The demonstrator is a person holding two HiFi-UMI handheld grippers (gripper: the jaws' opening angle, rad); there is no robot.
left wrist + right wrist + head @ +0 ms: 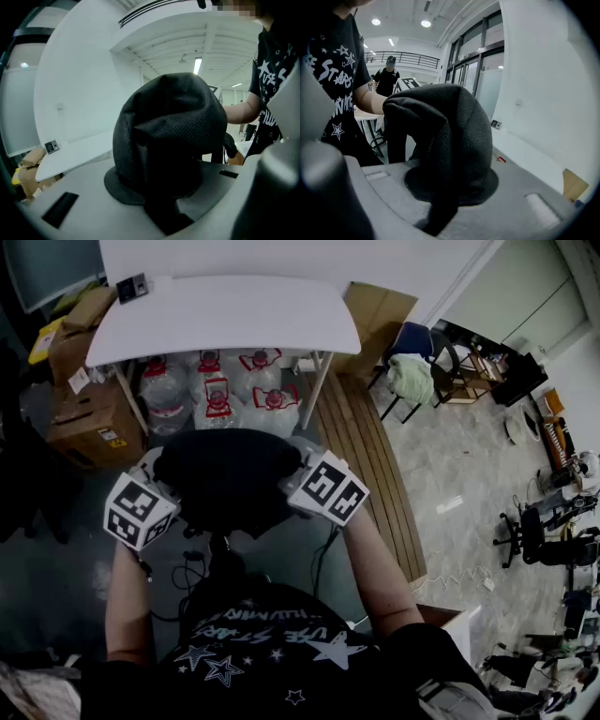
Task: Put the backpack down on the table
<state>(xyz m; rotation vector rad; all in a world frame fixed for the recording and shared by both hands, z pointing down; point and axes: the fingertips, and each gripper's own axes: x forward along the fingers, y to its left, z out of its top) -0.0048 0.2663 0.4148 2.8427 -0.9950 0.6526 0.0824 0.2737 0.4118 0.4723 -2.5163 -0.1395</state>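
Under-table jugs [217, 390] show only overhead; left hand-held gripper [161, 206] and right hand-held gripper [440, 204] clamp the backpack [228, 476].

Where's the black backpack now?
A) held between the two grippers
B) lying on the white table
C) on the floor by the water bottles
A: the left gripper and right gripper are shut on the backpack, holding it up short of the table.

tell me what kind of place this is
Most likely an office or lab workroom that doubles as storage: a white table with big water jugs kept under it, cardboard boxes beside it, and office chairs on the tiled floor at right.
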